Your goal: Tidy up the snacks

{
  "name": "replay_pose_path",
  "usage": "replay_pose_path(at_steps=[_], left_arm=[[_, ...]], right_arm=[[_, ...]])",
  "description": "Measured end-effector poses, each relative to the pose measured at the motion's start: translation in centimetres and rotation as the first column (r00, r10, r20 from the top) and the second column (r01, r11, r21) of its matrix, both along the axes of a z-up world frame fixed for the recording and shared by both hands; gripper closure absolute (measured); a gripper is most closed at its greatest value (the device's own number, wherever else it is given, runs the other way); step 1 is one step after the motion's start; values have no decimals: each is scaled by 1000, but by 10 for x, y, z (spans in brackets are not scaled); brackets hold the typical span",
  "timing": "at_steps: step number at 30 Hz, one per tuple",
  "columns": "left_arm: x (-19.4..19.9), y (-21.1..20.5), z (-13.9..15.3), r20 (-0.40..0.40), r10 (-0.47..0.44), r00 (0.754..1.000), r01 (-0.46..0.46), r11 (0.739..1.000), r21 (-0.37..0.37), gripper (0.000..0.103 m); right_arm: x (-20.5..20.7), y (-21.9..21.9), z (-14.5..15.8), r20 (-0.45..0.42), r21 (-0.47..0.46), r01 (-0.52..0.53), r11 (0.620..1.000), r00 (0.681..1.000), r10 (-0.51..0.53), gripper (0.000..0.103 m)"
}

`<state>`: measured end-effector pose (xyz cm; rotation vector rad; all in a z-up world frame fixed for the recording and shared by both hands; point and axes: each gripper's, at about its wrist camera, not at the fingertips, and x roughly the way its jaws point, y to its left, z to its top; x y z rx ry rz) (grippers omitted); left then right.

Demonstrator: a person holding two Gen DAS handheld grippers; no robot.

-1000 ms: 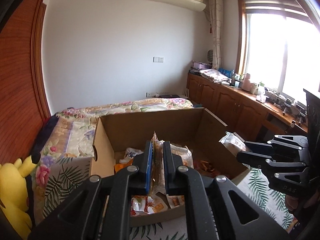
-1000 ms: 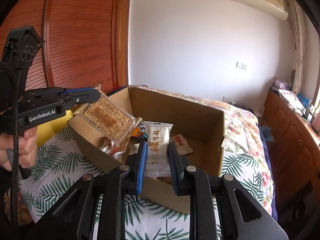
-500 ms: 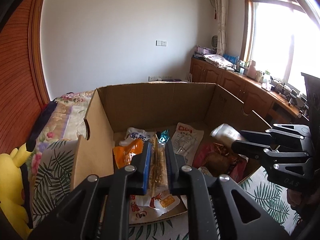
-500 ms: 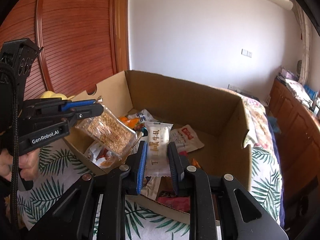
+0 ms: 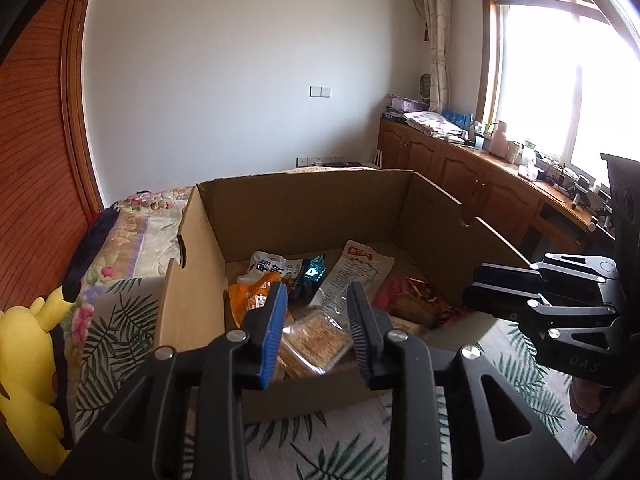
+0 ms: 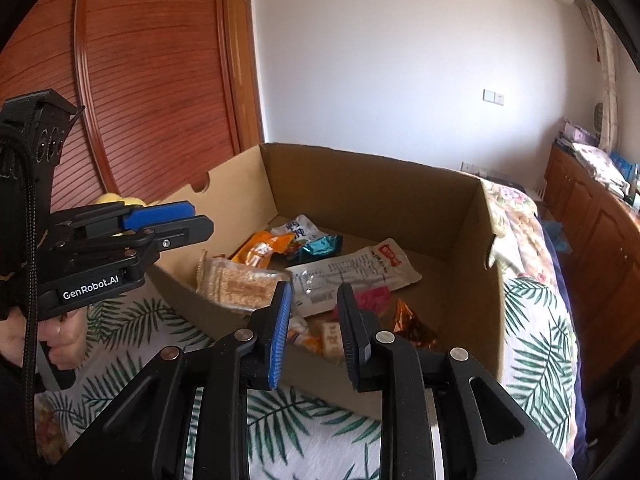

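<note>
Both packets are away! A second ago each claw was clamped on a snack; now the left gripper (image 5: 318, 322) has released, its jaws spread wide with nothing between them. The sesame brittle pack (image 5: 316, 338) it carried lies in the cardboard box (image 5: 304, 208), down at the near-left corner, showing through the gap between the blue-padded fingers (image 5: 273, 332).

Over on the right wrist view it is the same story: the right gripper (image 6: 311, 322) has let go too, jaws well apart and empty. The white packet it held half a second ago is no longer between the fingers; a small white packet (image 6: 331, 338) lies just beyond the fingertips, close to the box's near wall, though whether it is the same one I cannot tell.

From this side the sesame brittle pack (image 6: 240, 284) rests against the left wall of the cardboard box (image 6: 372, 196). The large white pouch (image 6: 352, 274) with its red label sprawls across the middle of the floor, the orange packet (image 6: 260, 252) and teal wrapper (image 6: 320, 246) sit toward the far-left corner, and the pink wrapper (image 6: 372, 298) lies just beside the golden foil wrapper (image 6: 410, 326).

The box sits on the leaf-print bedspread (image 6: 304, 420), with the yellow plush toy (image 5: 28, 360) off to its left.
</note>
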<state>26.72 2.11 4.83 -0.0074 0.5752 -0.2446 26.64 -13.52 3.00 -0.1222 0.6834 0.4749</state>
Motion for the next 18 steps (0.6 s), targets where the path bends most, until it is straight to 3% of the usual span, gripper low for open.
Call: replay_pose_path(at_steps=[18], left_arm=[[-107, -16, 16, 29, -10, 1000, 9, 999, 32, 68]], right_arm=[[-105, -18, 31, 76, 66, 46, 997, 996, -51, 76]])
